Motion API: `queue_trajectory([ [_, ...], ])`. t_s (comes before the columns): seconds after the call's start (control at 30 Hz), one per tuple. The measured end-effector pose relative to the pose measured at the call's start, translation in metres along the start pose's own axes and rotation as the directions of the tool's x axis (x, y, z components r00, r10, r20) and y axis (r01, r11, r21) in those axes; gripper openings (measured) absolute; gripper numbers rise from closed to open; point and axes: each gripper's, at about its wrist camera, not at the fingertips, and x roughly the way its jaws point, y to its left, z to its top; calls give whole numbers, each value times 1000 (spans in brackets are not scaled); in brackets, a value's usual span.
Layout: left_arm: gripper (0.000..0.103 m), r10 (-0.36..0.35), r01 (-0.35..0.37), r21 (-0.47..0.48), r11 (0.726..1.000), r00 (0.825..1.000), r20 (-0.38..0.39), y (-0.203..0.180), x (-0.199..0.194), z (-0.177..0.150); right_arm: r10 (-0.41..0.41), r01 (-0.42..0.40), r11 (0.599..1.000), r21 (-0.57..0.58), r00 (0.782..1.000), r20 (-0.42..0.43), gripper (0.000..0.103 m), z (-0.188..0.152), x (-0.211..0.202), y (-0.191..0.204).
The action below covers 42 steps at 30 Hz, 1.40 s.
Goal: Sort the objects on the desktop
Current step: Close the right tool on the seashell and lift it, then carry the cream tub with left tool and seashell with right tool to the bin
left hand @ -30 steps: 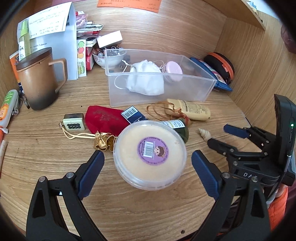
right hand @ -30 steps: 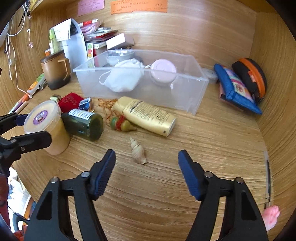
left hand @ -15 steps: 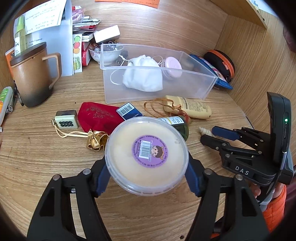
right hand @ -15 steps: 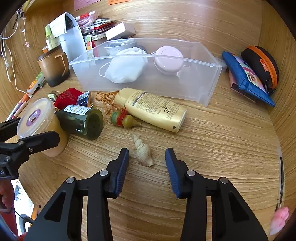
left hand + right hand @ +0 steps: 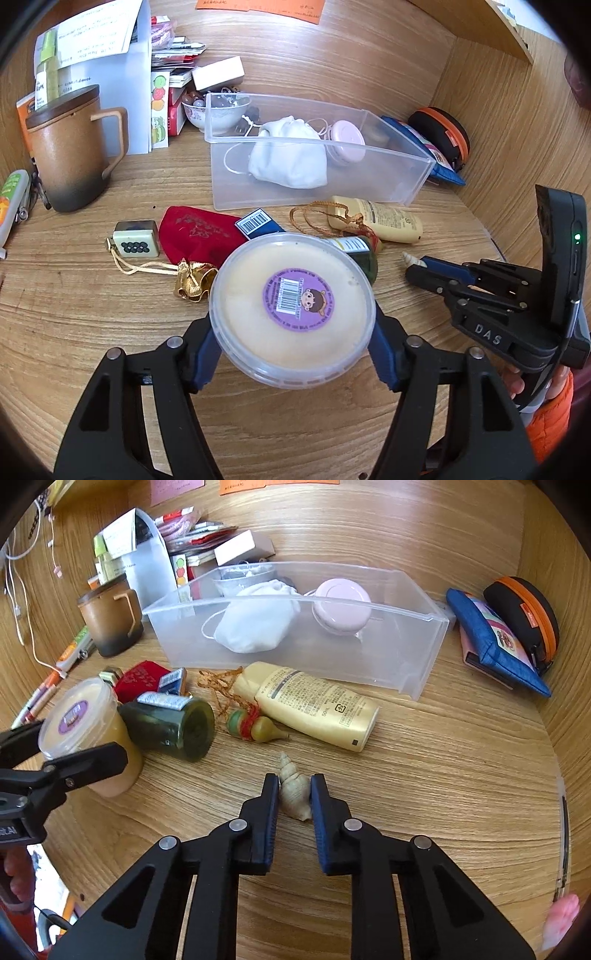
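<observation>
1. Shell (image 5: pixel 293 792) sits between the pads of the right gripper (image 5: pixel 294 794), both blue pads pressed to its flanks, jaws nearly together. Spire tip pokes out ahead of the jaws, wide end back toward the hinge. It looks to lie on the desk (image 5: pixel 424 775).
2. Handling guess: light, hard, brittle at the spire, ribbed but tapered, so it may squirt forward under squeeze. Best hold is the widest whorl, where the pads are now.
3. Tub (image 5: pixel 291 310) is clamped in the left gripper (image 5: pixel 291 354), jaws about half spread, pads on the wall just under the lid rim.
4. Handling guess: full, so fairly heavy; thin smooth plastic that may flex and slip. The lid rim above the pads should act as a stop.
5. Clear bin (image 5: pixel 424 657) stands well ahead of both jaws, likely the drop point. Green bottle (image 5: pixel 173 729) lies just beside the tub.
</observation>
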Motion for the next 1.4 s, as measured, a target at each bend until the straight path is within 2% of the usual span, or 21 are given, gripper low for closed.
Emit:
queue_trajectory([
  [0.63, 68, 26, -24, -29, 999, 996, 80, 7, -39, 10, 66, -69, 997, 32, 994, 90, 16, 16, -44, -3],
  [1.07, 68, 50, -54, 16, 998, 985, 168, 5, -66, 44, 69, -75, 997, 32, 984, 162, 16, 32, -73, -3],
  [1.4, 68, 64, -77, 48, 996, 972, 224, -1, -71, 75, 65, -73, 997, 26, 972, 227, 16, 63, -92, -7],
])
